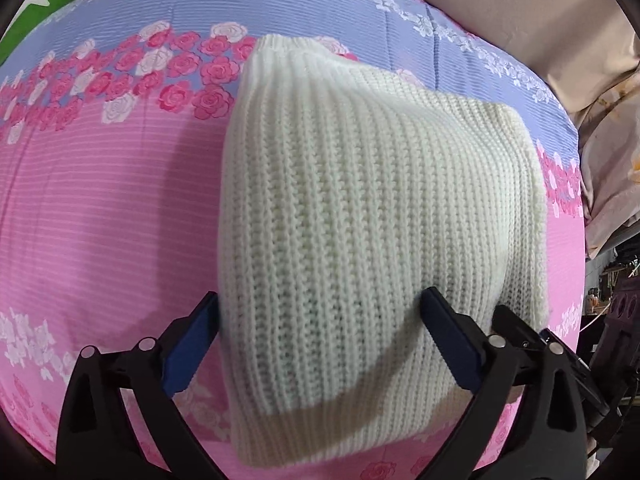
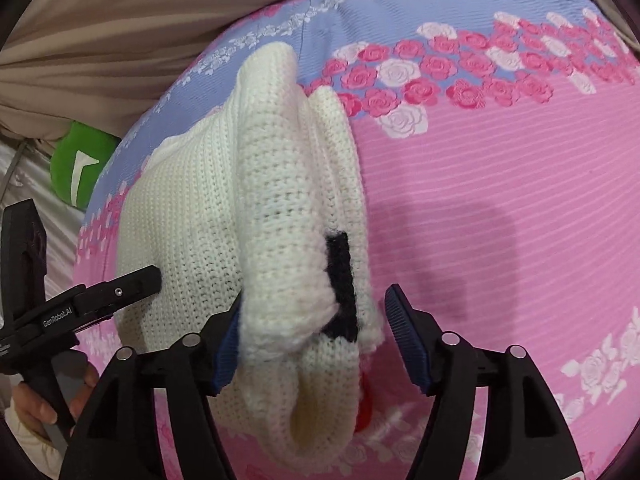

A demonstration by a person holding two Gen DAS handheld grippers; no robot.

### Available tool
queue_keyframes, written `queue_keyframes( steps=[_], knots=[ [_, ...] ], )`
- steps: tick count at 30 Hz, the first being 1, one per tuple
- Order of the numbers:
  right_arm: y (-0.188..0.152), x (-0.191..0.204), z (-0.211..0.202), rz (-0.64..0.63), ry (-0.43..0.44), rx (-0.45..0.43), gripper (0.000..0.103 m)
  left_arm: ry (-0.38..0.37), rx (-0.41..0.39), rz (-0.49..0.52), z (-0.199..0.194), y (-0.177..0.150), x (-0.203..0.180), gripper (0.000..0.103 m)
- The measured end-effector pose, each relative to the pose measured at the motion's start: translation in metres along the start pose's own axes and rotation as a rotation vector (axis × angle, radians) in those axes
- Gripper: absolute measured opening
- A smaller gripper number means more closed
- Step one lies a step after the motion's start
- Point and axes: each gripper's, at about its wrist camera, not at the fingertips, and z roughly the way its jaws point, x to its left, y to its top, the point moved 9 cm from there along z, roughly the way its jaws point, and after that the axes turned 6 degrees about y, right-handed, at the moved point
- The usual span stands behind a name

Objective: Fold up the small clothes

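nearest me, my right gripper [image 2: 312, 334] is spread wide, both fingers straddling the rolled near edge of the white knit sweater [image 2: 224, 216] without pinching it. my left gripper [image 1: 320, 320] is spread too, one finger off the sweater's left edge, the other resting on the knit. the sweater lies part-folded on the pink floral bedsheet [image 2: 500, 200], a black patch [image 2: 340, 284] showing at the roll, its ribbed end reaching toward the far blue band. my worry: closing on this thick roll, i'd catch only the top layer, and the fold would slump open when lifted.
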Motion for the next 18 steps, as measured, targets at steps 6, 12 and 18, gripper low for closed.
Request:
queue_keyframes(
  steps=[6, 12, 18],
  knots=[
    [-0.002, -0.002, 0.007, 0.043, 0.055, 0.008, 0.07, -0.067, 0.025, -0.018, 0.018, 0.004, -0.002, 0.098],
    [0.001, 0.01, -0.001, 0.05, 0.084, 0.009, 0.042, -0.081, 0.02, 0.036, 0.004, 0.004, -0.01, 0.073],
    [-0.004, 0.031, -0.04, 0.035, 0.098, -0.03, 0.033, -0.123, 0.009, 0.099, -0.031, 0.001, -0.022, 0.044]
  ],
)
